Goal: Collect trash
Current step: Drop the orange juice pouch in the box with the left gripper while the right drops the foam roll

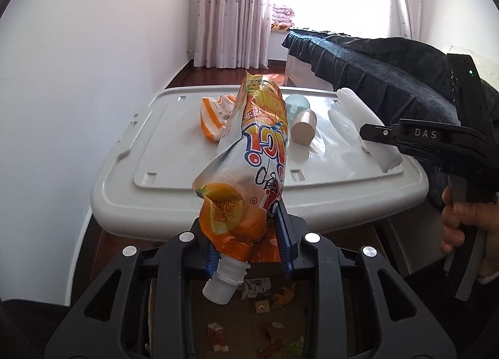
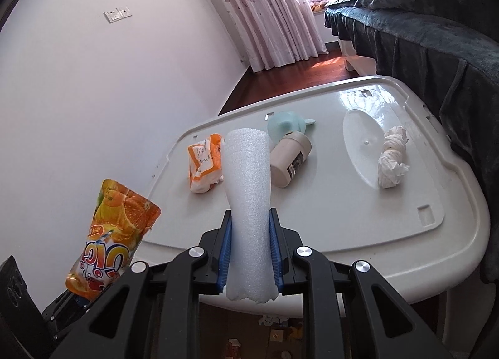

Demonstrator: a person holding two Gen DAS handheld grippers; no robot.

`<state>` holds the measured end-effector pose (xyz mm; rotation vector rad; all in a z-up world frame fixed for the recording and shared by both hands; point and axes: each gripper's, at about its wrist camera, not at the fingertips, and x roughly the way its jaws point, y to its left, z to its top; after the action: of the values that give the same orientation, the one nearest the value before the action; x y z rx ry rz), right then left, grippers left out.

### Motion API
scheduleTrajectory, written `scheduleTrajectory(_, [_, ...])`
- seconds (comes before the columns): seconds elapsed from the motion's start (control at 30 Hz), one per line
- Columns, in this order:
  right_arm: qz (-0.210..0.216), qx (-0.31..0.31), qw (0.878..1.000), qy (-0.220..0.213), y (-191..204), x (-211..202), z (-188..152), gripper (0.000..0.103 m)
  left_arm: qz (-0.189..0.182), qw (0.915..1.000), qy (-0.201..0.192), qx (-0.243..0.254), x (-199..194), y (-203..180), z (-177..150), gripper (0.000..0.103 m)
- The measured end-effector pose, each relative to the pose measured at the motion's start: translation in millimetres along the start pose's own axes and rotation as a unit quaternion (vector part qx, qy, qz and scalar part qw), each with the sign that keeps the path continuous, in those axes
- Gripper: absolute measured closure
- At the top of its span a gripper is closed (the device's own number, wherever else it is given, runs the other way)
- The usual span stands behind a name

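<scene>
Left gripper (image 1: 249,253) clamped on orange pouch (image 1: 249,153), cap end down, held off the lid's near edge above a box (image 1: 265,321) with scraps in it. Right gripper (image 2: 251,253) clamped on foam roll (image 2: 248,203), also lifted at the near edge. On the lid (image 2: 405,249), left to right: orange wrapper (image 2: 204,165) at the left edge, cream bottle (image 2: 290,160) mid-lid, crumpled tissue (image 2: 393,162) toward the right edge. Likely step: drop both. Best to centre each over the box before parting fingers; the pouch may snag.
</scene>
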<state>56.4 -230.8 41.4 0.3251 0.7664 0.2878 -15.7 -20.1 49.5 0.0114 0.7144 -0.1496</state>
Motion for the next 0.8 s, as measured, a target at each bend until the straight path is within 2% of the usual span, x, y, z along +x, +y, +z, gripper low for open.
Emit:
scheduleTrajectory(0.23, [-0.02, -0.03, 0.999, 0.008, 17.5, -30.7, -82.4, 0.08, -0.018, 0.9986, 0.038, 0.031, -18.3, -10.6, -47.4, 0.074])
scheduleTrajectory(0.37, [-0.033, -0.038, 0.998, 0.034, 19.4, -41.2, -120.6, 0.08, -0.022, 0.9971, 0.067, 0.027, -18.7, -8.5, -66.6, 0.074])
scheduleTrajectory(0.47, [-0.037, -0.032, 0.996, 0.074, 18.0, -37.3, -149.1, 0.08, -0.031, 0.9939, 0.104, 0.018, -12.5, -4.6, -83.2, 0.074])
scheduleTrajectory(0.6, [-0.044, -0.04, 0.991, 0.117, 20.7, -23.0, -163.3, 0.08, -0.031, 0.9862, 0.163, -0.004, 8.9, 4.2, -102.3, 0.074])
scheduleTrajectory(0.8, [-0.06, -0.049, 0.987, 0.143, 23.5, -8.9, -168.3, 0.08, -0.018, 0.9799, 0.198, -0.006, 25.5, 7.4, -111.6, 0.074])
